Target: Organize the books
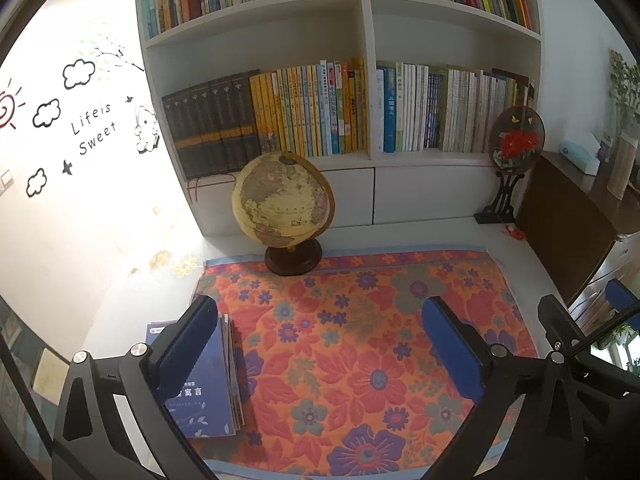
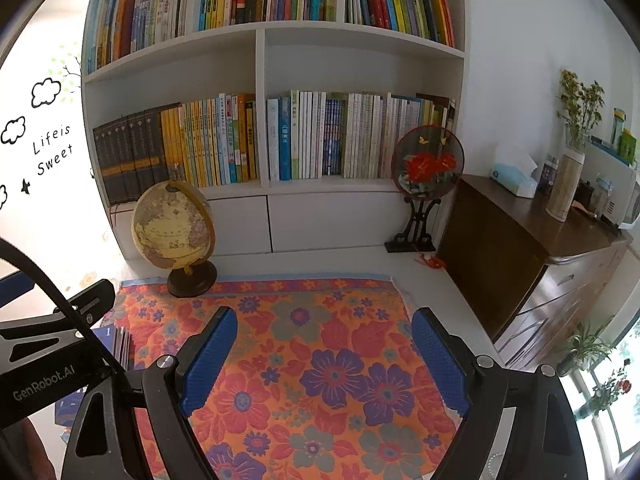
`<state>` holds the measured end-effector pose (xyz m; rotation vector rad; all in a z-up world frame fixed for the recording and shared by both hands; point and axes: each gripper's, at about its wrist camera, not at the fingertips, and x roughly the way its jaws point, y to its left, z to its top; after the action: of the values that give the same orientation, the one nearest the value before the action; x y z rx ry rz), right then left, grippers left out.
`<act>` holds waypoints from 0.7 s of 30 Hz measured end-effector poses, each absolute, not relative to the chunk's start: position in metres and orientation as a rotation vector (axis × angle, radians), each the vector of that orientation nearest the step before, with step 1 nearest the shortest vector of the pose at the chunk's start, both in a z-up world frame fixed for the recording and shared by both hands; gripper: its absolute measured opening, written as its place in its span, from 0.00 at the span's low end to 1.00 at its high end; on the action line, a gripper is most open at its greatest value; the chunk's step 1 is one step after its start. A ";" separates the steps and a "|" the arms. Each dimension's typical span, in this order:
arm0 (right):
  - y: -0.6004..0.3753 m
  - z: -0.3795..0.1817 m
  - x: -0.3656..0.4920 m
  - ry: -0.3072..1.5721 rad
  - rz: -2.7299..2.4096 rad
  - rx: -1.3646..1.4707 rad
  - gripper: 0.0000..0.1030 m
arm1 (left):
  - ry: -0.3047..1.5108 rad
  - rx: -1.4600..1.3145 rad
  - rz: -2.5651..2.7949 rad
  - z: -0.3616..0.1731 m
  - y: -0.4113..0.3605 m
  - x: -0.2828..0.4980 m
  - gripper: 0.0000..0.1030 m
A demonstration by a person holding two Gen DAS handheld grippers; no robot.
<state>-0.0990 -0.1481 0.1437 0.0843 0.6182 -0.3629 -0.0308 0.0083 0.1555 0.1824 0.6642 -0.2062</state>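
Jaws gape empty on both grippers — left gripper (image 2: pixel 44 364) reads "GenRobot.AI"; wall decal (image 1: pixel 94 128) says "Life is Sweet".

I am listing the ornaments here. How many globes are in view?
1: a round beige antique-style globe on a dark wooden base, at the flowered orange cloth's far left edge, before the white bookshelf.

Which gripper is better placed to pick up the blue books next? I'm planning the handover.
Left. The left gripper is open with the blue books right beside its left finger; the right gripper, also open, hangs over bare floral cloth.
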 end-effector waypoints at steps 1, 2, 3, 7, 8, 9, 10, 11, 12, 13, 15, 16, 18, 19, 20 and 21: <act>-0.148 0.144 -0.099 0.618 -0.364 0.085 0.85 | 0.665 0.184 -0.207 0.155 0.008 -0.031 0.99; -0.148 0.144 -0.100 0.618 -0.365 0.085 0.85 | 0.665 0.185 -0.207 0.156 0.008 -0.032 0.99; -0.148 0.144 -0.100 0.618 -0.364 0.086 0.85 | 0.665 0.184 -0.208 0.156 0.008 -0.032 0.99; -0.148 0.144 -0.100 0.618 -0.365 0.082 0.85 | 0.665 0.184 -0.207 0.156 0.008 -0.032 0.99; -0.147 0.144 -0.100 0.618 -0.367 0.081 0.85 | 0.667 0.186 -0.207 0.155 0.007 -0.032 0.99; -0.147 0.144 -0.100 0.617 -0.369 0.081 0.85 | 0.669 0.187 -0.209 0.155 0.007 -0.033 0.99; -0.147 0.144 -0.100 0.617 -0.368 0.082 0.85 | 0.672 0.188 -0.212 0.154 0.007 -0.033 0.99; -0.148 0.144 -0.100 0.617 -0.366 0.083 0.85 | 0.674 0.188 -0.214 0.154 0.007 -0.033 0.99; -0.148 0.144 -0.100 0.617 -0.367 0.087 0.85 | 0.676 0.189 -0.215 0.153 0.008 -0.034 0.99; -0.148 0.145 -0.101 0.619 -0.368 0.090 0.85 | 0.680 0.191 -0.216 0.152 0.008 -0.034 0.99; -0.147 0.145 -0.101 0.623 -0.369 0.092 0.85 | 0.684 0.199 -0.211 0.150 0.008 -0.035 0.99; -0.147 0.145 -0.101 0.624 -0.369 0.091 0.85 | 0.679 0.213 -0.194 0.149 0.008 -0.036 0.99; -0.145 0.145 -0.102 0.627 -0.370 0.085 0.85 | 0.676 0.247 -0.136 0.148 0.008 -0.035 0.99; -0.143 0.145 -0.102 0.627 -0.370 0.079 0.85 | 0.681 0.264 -0.114 0.147 0.008 -0.034 0.99; -0.141 0.145 -0.102 0.627 -0.371 0.075 0.85 | 0.692 0.285 -0.090 0.146 0.007 -0.032 0.99; -0.141 0.145 -0.102 0.627 -0.368 0.075 0.85 | 0.698 0.295 -0.082 0.145 0.007 -0.031 0.99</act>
<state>-0.1023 -0.1406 0.1446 0.0747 0.6273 -0.3681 -0.0309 0.0069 0.1451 0.2954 0.6979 -0.0820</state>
